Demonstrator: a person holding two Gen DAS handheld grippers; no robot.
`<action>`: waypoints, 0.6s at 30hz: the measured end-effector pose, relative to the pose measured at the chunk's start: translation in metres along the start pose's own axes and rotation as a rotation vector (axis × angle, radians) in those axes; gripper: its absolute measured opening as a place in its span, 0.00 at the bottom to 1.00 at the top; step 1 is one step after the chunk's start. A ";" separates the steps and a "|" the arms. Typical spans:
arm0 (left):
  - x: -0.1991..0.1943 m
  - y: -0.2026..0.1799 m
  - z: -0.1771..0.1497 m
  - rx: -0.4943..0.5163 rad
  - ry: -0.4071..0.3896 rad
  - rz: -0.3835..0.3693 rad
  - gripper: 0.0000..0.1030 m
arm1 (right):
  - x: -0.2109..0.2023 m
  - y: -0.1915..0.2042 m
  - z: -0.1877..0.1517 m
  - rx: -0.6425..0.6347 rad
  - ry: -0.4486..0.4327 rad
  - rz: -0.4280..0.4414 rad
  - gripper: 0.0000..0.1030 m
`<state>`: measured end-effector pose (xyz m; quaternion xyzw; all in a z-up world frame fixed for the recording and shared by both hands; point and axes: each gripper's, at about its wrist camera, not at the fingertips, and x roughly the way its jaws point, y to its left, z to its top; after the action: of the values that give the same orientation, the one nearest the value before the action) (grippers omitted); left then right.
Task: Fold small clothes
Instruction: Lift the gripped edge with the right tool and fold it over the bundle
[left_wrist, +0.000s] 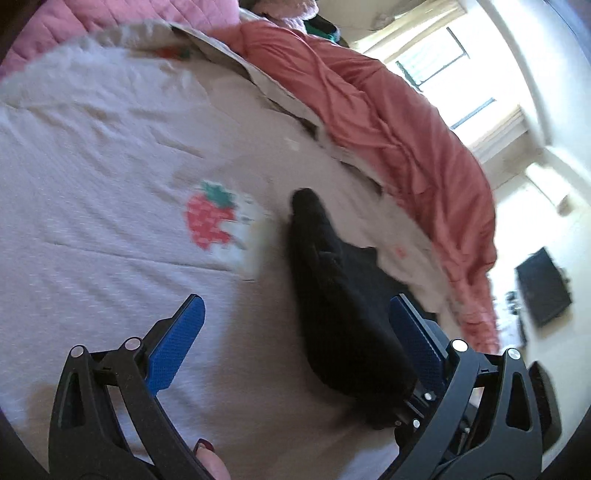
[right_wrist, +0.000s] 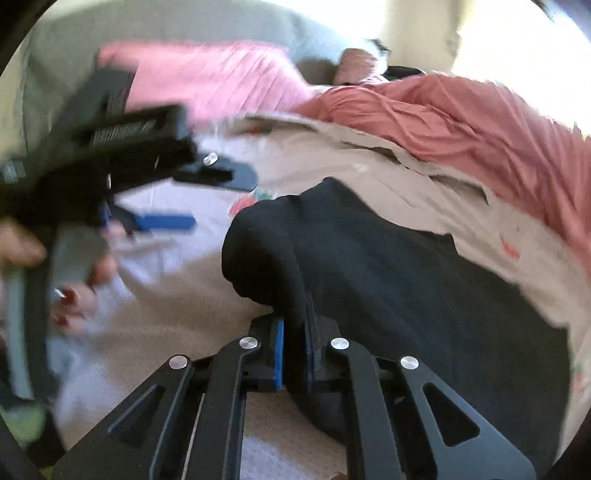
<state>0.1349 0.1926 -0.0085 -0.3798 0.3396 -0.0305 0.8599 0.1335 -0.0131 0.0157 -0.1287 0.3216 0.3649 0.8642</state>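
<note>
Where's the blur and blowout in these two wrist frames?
Left wrist: window blown out white, strawberry print smeared by motion, fisheye bends the room's edges. Right wrist: left gripper streaked with motion blur, top right corner overexposed, right gripper sharp, its pads pinching the black cloth.

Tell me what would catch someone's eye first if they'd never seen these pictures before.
Probably the black garment lying on the pale bedspread, with the right gripper shut on its near edge. Next, the bright strawberry picture on the bedspread, just left of the garment in the left wrist view, ahead of the open left gripper. Behind it all, a rumpled salmon-red blanket runs along the far side of the bed.
</note>
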 end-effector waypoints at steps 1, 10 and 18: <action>0.008 -0.005 0.003 -0.011 0.024 -0.030 0.90 | -0.004 -0.005 0.000 0.021 -0.017 0.018 0.07; 0.076 -0.032 0.019 -0.114 0.214 -0.117 0.88 | -0.014 -0.005 -0.005 0.011 -0.046 0.053 0.07; 0.083 -0.070 0.012 -0.022 0.221 0.012 0.21 | -0.031 -0.024 -0.007 0.090 -0.101 0.071 0.07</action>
<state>0.2201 0.1246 -0.0019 -0.3816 0.4350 -0.0632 0.8131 0.1310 -0.0500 0.0303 -0.0597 0.2980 0.3866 0.8708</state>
